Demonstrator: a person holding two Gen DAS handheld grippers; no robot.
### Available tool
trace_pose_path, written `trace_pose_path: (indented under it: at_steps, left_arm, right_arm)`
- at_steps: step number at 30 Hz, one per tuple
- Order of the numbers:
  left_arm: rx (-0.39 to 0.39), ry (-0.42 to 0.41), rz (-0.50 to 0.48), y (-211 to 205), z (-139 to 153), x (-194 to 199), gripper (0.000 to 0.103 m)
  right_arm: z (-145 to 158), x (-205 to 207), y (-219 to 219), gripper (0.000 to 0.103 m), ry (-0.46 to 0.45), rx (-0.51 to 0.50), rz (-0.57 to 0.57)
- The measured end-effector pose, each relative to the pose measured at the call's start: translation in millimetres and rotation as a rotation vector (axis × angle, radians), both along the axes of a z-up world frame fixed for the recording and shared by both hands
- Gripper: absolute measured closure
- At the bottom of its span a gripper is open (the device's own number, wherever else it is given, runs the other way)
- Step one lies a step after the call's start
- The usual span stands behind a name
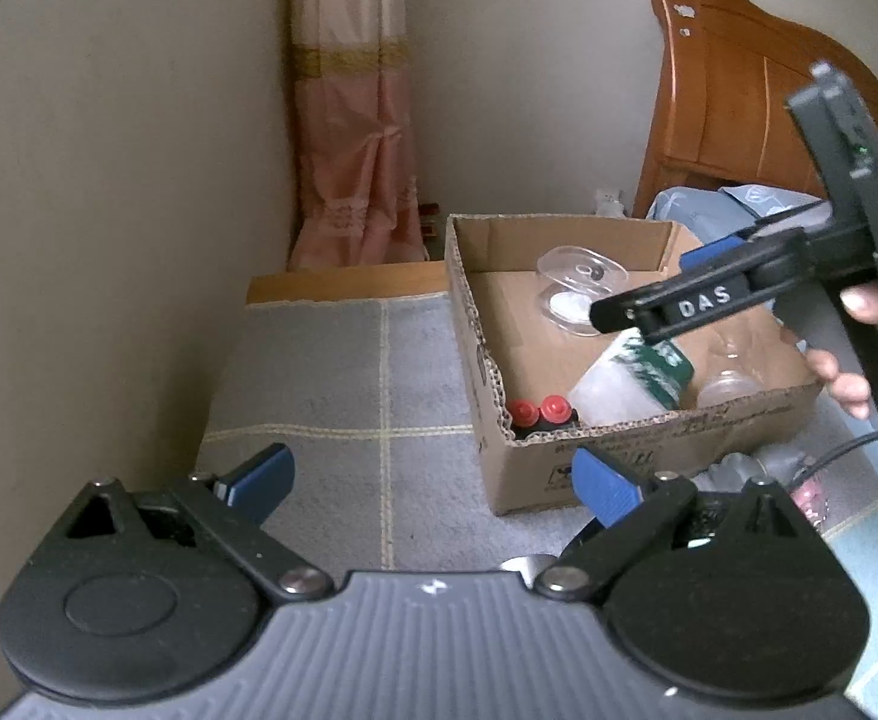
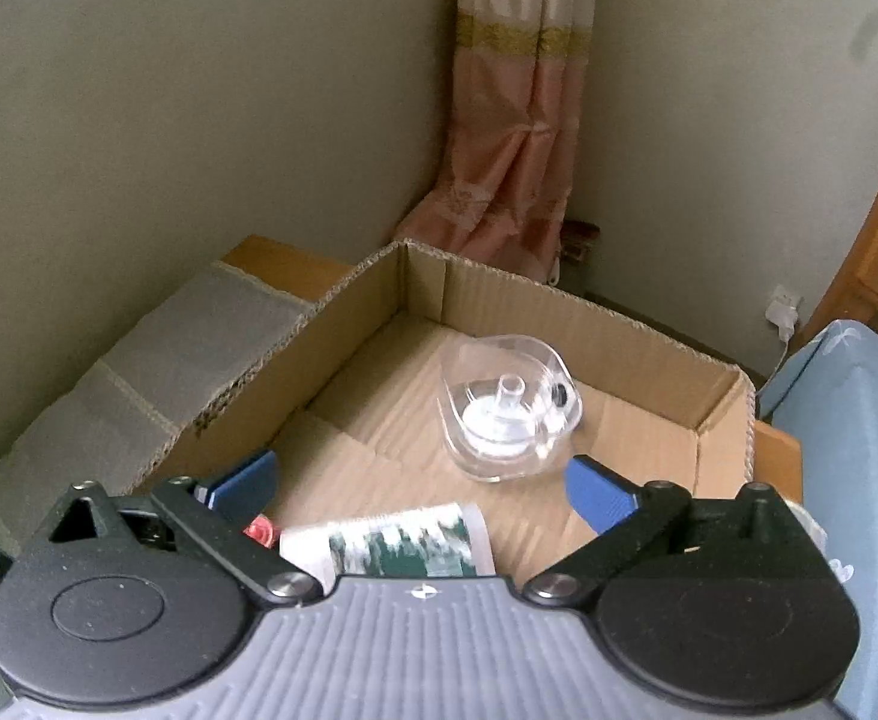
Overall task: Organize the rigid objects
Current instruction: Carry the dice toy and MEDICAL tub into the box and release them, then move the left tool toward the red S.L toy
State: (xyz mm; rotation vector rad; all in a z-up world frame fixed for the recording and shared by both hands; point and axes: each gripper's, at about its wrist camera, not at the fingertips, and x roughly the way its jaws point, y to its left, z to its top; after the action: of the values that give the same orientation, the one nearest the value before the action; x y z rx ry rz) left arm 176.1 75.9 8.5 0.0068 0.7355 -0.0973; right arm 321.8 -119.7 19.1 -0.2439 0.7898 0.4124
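Observation:
An open cardboard box (image 1: 649, 426) stands on a grey checked cloth. In it lie a clear plastic container (image 1: 571, 294), a frosted cup with a green and white label (image 1: 631, 378), two red-capped bottles (image 1: 538, 411) and a glass jar (image 1: 727, 387). My left gripper (image 1: 432, 483) is open and empty over the cloth, just in front of the box's near left corner. My right gripper (image 1: 643, 288), held by a hand, hovers over the box. Its jaws are wide open (image 2: 423, 486), with the labelled cup (image 2: 402, 546) lying loose just below and the clear container (image 2: 508, 414) ahead.
The grey checked cloth (image 1: 348, 372) covers a low surface against the wall on the left. A pink curtain (image 1: 354, 150) hangs behind. A wooden headboard (image 1: 739, 102) and blue bedding (image 2: 859, 420) stand to the right. Small grey and pink items (image 1: 745, 468) and a black cable lie by the box's front right.

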Motion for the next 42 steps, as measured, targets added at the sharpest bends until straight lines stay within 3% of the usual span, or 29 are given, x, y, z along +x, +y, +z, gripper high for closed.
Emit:
trace_pose_path:
  at_steps: [22, 27, 34, 42]
  left_arm:
    - [0.021, 0.006, 0.000, -17.2, -7.8, -22.9, 0.003]
    - [0.037, 0.037, -0.019, -25.8, -20.0, -33.1, 0.003]
    - [0.031, 0.050, -0.051, -33.6, -43.3, -45.9, 0.003]
    - [0.034, 0.111, -0.063, -40.6, -68.8, -48.1, 0.003]
  right_arm:
    - [7.3, -92.8, -46.9, 0.000, -0.031, 0.077, -0.018]
    - [-13.3, -120.4, -69.5, 0.000, -0.024, 0.093, -0.040]
    - [-55.1, -149.3, -97.6, 0.000, -0.017, 0.030, -0.058]
    - [-83.2, -131.7, -115.6, 0.000, 0.030, 0.033, -0.027]
